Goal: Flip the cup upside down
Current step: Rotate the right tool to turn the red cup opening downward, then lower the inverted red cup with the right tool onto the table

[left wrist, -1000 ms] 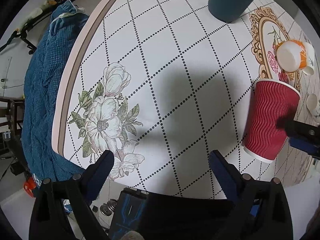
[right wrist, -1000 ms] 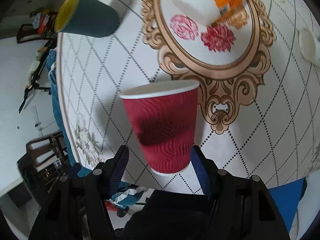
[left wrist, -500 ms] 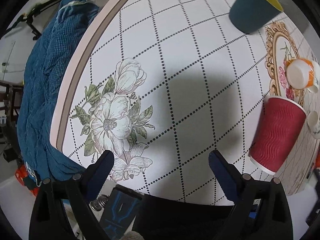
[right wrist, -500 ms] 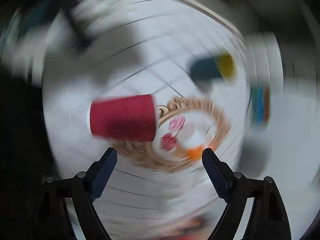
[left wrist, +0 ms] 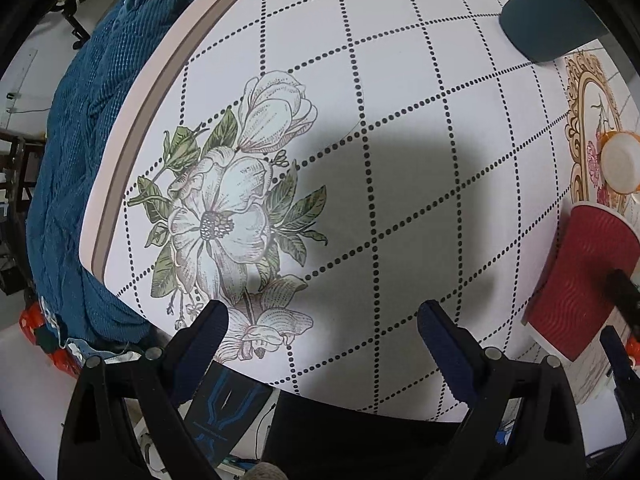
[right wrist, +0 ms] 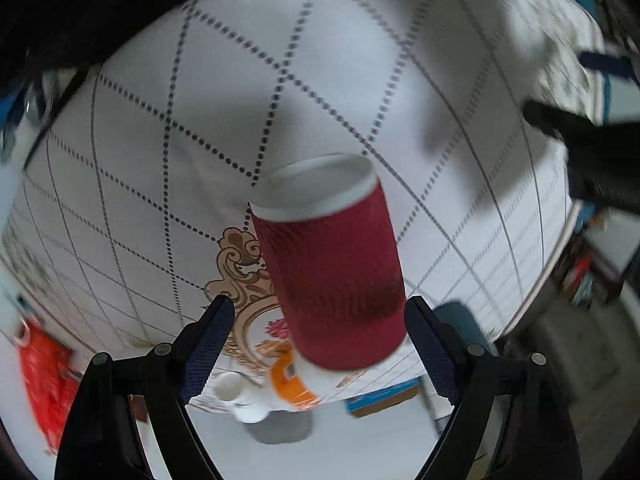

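A red ribbed paper cup (right wrist: 332,268) with a white rim stands upright on the round white table (right wrist: 320,80). In the right wrist view it sits between the fingers of my right gripper (right wrist: 318,314), whose jaws are wide and do not touch it. The view is rolled over, with the cup's rim toward the top. In the left wrist view the cup (left wrist: 580,280) stands at the right edge, with a right finger (left wrist: 622,292) dark in front of it. My left gripper (left wrist: 320,328) is open and empty over the table's near edge by the printed flower (left wrist: 224,216).
A dark teal cup (left wrist: 556,24) stands at the far right of the table. An orange and white cup (left wrist: 620,162) lies on its side in the gold-framed print; it also shows behind the red cup in the right wrist view (right wrist: 292,384). A blue quilted cloth (left wrist: 80,160) hangs left of the table.
My right gripper has rolled over around the cup, opened wide and drawn back a little. The cup stays upright on the table. My left gripper has drifted left and closer to the table.
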